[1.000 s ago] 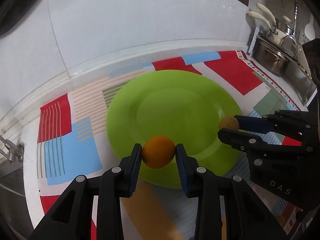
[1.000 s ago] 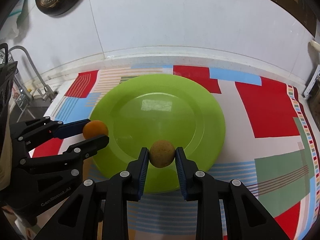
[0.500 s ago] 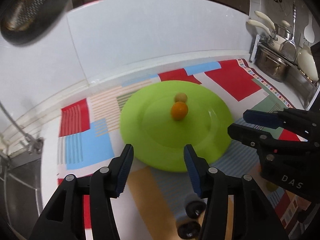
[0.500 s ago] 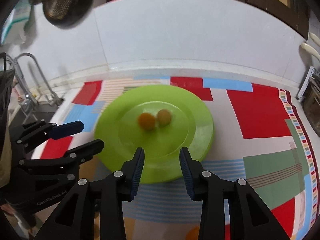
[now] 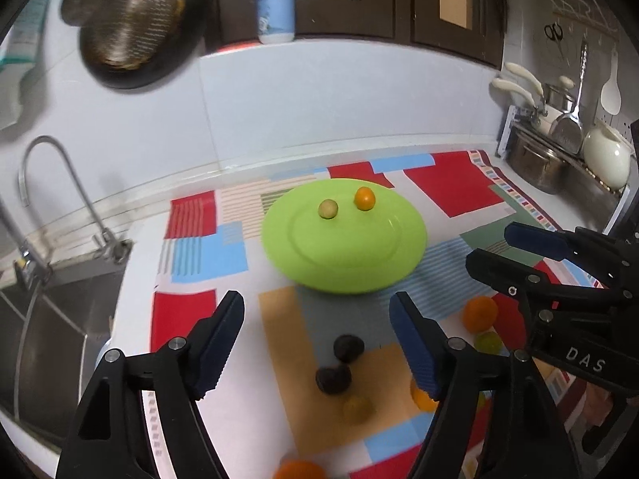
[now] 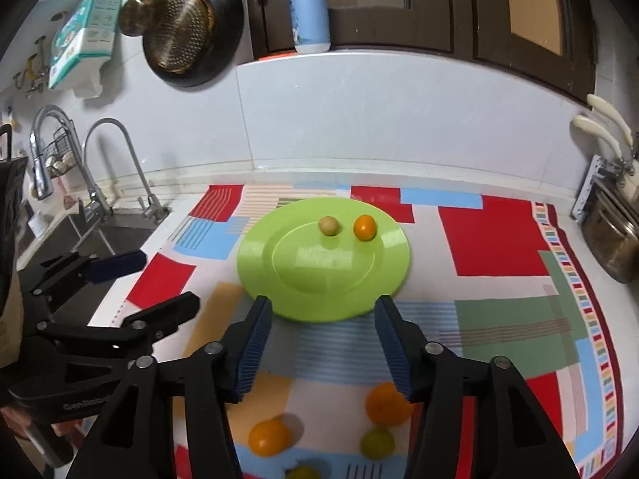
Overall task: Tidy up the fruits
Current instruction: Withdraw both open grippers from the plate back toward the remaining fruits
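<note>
A green plate (image 5: 343, 263) (image 6: 323, 291) lies on the patterned cloth. On its far part sit a small orange fruit (image 5: 364, 198) (image 6: 364, 227) and a small yellow-green fruit (image 5: 328, 209) (image 6: 328, 225). My left gripper (image 5: 317, 343) is open and empty, above the cloth short of the plate. My right gripper (image 6: 323, 343) is open and empty, also short of the plate. Near me on the cloth lie two dark fruits (image 5: 348, 347), oranges (image 6: 268, 437) (image 6: 386, 399) (image 5: 479, 313) and green-yellow fruits (image 6: 377, 442) (image 5: 488, 342).
A sink with a tap (image 5: 60, 195) is at the left past the cloth edge. Pots on a rack (image 5: 535, 159) stand at the right. A tiled wall runs behind the plate, with a pan (image 6: 191, 28) hanging and a bottle (image 6: 309, 12) on the ledge.
Both grippers let go of their fruits onto the plate, opened wide and pulled back and up. The two fruits rolled to the plate's far side.
</note>
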Motion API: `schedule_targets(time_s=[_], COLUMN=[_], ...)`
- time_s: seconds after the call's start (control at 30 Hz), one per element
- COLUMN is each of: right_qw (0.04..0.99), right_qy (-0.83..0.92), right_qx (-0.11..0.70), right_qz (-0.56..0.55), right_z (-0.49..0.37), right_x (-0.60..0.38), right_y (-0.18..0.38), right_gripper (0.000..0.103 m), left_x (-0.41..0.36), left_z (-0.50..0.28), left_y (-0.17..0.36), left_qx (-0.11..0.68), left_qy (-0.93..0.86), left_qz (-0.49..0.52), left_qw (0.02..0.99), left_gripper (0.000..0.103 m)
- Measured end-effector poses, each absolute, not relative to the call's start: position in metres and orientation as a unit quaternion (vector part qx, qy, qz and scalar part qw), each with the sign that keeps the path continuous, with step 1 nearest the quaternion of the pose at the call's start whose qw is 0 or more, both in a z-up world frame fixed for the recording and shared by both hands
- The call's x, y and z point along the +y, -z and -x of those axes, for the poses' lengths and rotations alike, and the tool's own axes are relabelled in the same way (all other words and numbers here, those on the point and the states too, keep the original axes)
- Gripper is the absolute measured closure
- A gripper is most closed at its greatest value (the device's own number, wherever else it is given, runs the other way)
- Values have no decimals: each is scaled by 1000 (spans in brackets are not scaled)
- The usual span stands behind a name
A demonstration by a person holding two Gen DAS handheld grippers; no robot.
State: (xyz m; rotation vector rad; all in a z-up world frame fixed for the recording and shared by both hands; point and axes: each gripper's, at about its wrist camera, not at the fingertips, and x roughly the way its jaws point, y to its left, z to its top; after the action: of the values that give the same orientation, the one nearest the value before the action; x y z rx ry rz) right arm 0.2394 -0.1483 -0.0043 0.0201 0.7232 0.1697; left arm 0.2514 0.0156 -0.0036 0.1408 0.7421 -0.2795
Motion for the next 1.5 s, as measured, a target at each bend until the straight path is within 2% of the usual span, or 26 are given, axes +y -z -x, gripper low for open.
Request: schedule_targets(time_s=[0.13,0.33,0.8,1.43,1.5], right_qw=[932,932,916,879,877], right_qy=[-87,-95,-103,-80,-79], right_qx=[351,350,387,469,474], right_qz=[-17,-18,3,-3,-7], right_z=[-222,-197,-160,-165,-167], right_x=[-150,-146,-137,-140,-142], right_y=[1,1,31,89,93], right_gripper=[44,44,44,44,44], left_x=[25,38,49,52,51], left_z=[-227,-192,-154,-163,-164], left_y=[-5,-7,34,85,88], left_qx=[350,344,404,454,455], left_qy=[112,85,58,45,48], left_qz=[-61,-62,-57,-72,-72], left_qw=[928,933,911,887,886], left_gripper=[19,14,14,14,19])
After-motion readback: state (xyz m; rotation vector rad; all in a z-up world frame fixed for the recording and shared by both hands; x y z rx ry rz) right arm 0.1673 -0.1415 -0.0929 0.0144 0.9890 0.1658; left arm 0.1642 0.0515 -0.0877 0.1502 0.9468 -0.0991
